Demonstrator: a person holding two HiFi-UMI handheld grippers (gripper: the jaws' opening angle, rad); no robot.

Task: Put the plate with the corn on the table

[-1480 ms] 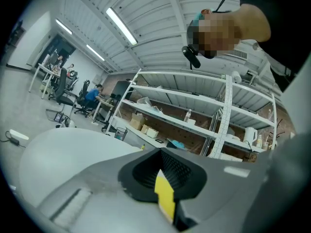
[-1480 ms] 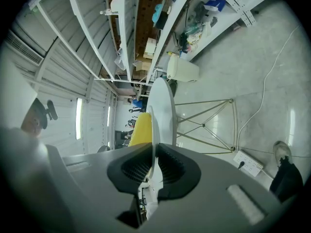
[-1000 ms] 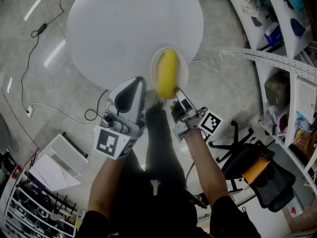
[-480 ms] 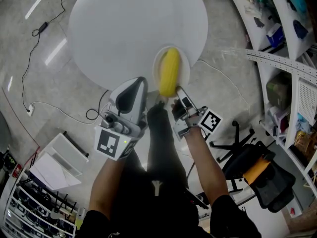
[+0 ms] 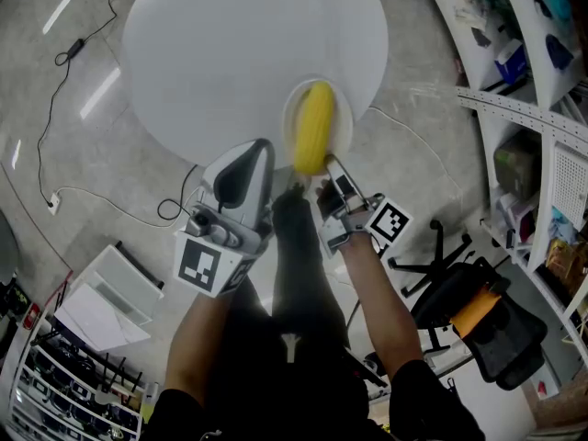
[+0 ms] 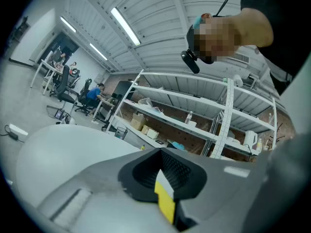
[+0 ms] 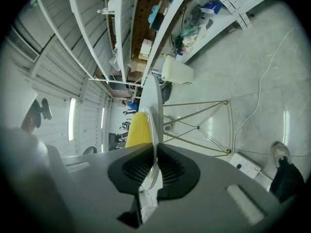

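Note:
A white plate (image 5: 288, 119) with a yellow corn cob (image 5: 312, 138) lying on it hangs over the near edge of the round white table (image 5: 239, 44). My right gripper (image 5: 318, 183) is shut on the plate's near rim, its jaws still squeezing in a little. The right gripper view shows the thin rim (image 7: 154, 125) edge-on between the pads of that gripper (image 7: 153, 168), with the corn (image 7: 138, 129) just beyond. My left gripper (image 5: 261, 147) sits left of the plate, apart from it. Its jaws (image 6: 164, 181) are shut on nothing, with the table top (image 6: 53, 144) ahead.
White shelving (image 5: 542, 108) full of goods runs along the right. A black and orange office chair (image 5: 473, 315) stands at lower right. A cable (image 5: 55, 108) trails over the floor on the left, above a white tray (image 5: 101, 301) and a rack.
The plate with the corn has shifted slightly away from me, further over the table's edge, still in the right gripper. The left gripper has barely moved.

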